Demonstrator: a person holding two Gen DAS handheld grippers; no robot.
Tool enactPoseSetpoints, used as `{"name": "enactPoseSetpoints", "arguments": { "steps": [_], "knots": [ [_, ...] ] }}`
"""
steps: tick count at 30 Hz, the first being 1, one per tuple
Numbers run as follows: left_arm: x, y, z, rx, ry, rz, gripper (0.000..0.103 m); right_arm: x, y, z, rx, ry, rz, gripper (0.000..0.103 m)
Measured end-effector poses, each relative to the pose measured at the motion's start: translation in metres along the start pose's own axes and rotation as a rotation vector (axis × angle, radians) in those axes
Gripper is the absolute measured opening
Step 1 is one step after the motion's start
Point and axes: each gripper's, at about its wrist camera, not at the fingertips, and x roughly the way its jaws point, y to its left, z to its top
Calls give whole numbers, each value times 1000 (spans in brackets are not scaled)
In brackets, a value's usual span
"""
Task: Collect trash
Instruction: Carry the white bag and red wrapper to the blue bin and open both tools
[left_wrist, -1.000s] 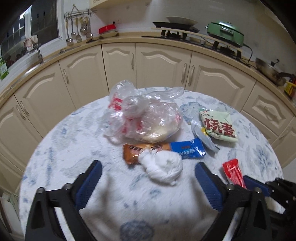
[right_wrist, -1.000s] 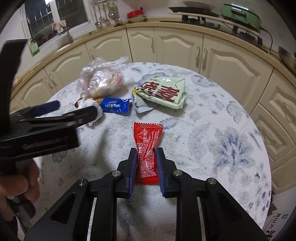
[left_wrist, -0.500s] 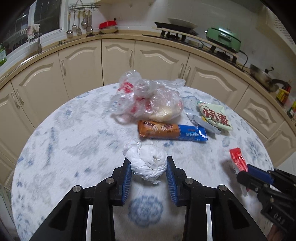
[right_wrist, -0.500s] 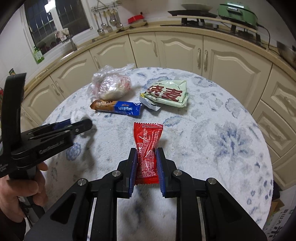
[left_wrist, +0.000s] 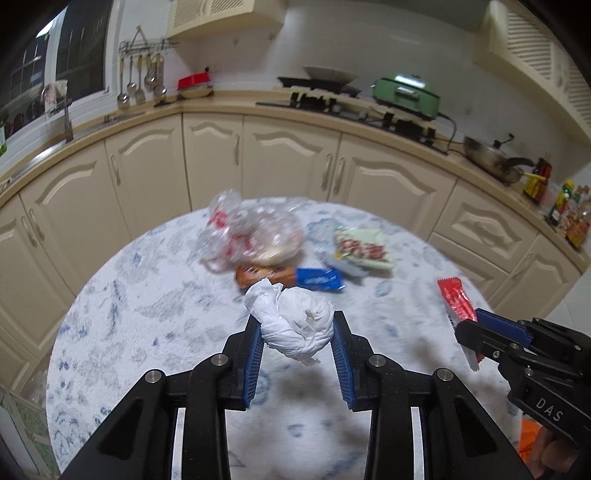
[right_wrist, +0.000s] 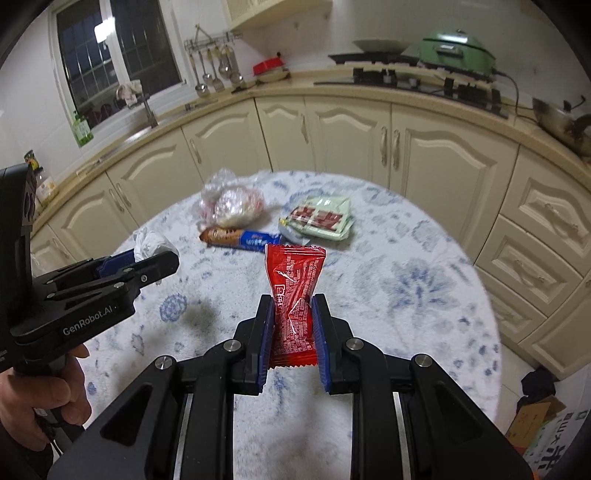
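Left tongs (left_wrist: 297, 325) pinch tissue wad (left_wrist: 299, 325) — cardboard box (right_wrist: 532, 424) right-view only.

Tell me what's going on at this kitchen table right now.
A person is clearing trash off a round table, one handheld gripper in each hand. The left gripper is clamped on a crumpled white tissue wad, raised off the tabletop. The right gripper pinches a red snack wrapper, also lifted. On the table lie a clear plastic bag, a brown and blue biscuit pack and a green noodle packet.
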Motion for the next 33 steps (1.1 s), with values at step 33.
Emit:
{"name": "enactPoseSetpoints", "arguments": {
  "steps": [33],
  "knots": [
    [-6, -267, 22, 420, -31, -414, 32, -197, -221, -68, 369, -209, -374, 21]
  ]
}}
